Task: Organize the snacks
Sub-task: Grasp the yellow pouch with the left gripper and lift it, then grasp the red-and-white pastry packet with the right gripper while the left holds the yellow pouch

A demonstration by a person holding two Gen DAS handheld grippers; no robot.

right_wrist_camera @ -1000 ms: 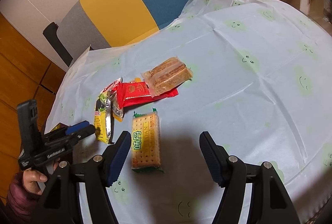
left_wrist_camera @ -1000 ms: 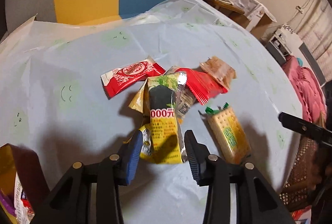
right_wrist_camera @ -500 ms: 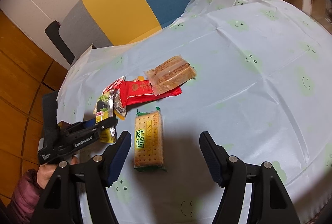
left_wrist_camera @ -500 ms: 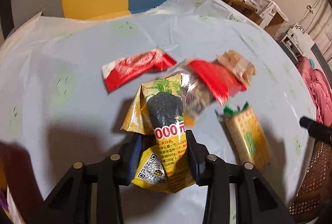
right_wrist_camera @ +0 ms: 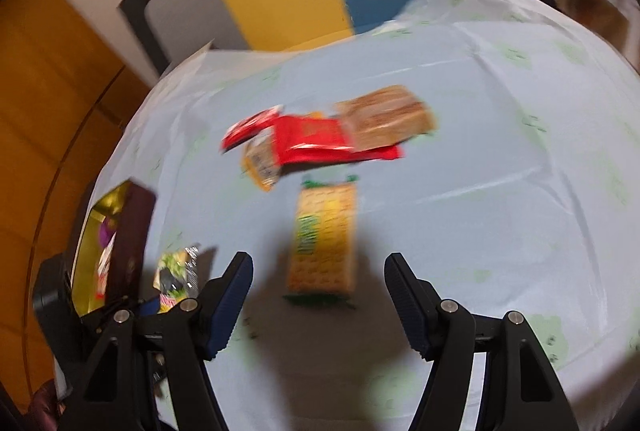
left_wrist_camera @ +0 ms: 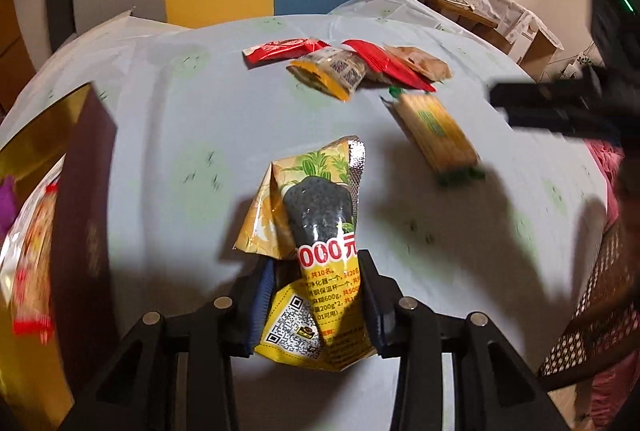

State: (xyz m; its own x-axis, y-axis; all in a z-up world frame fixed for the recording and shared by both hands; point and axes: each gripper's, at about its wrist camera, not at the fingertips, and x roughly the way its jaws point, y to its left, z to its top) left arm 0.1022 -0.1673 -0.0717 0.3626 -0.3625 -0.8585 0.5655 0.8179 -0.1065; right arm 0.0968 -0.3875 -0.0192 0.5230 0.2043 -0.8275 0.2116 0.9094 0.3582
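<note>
Two fingers of the left gripper (left_wrist_camera: 316, 305) clamp the yellow snack packet (left_wrist_camera: 316, 251) at lower centre of the left view, lifted off the tabletop (left_wrist_camera: 192, 119) beside the dark box (left_wrist_camera: 82, 231) at left. Right gripper (right_wrist_camera: 319, 305) fingers stand wide and empty, above the cracker packet (right_wrist_camera: 322, 239); more snacks (right_wrist_camera: 320, 139) lie higher up.

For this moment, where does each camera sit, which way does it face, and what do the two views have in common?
Left wrist: on the left gripper, angled down at the table; its fingers clamp the yellow snack packet; box at left.
Right wrist: on the right gripper, angled down, open jaws framing the cracker pack; the left gripper shows at lower left.
Shared: cracker pack, red wrappers, box, yellow packet.
</note>
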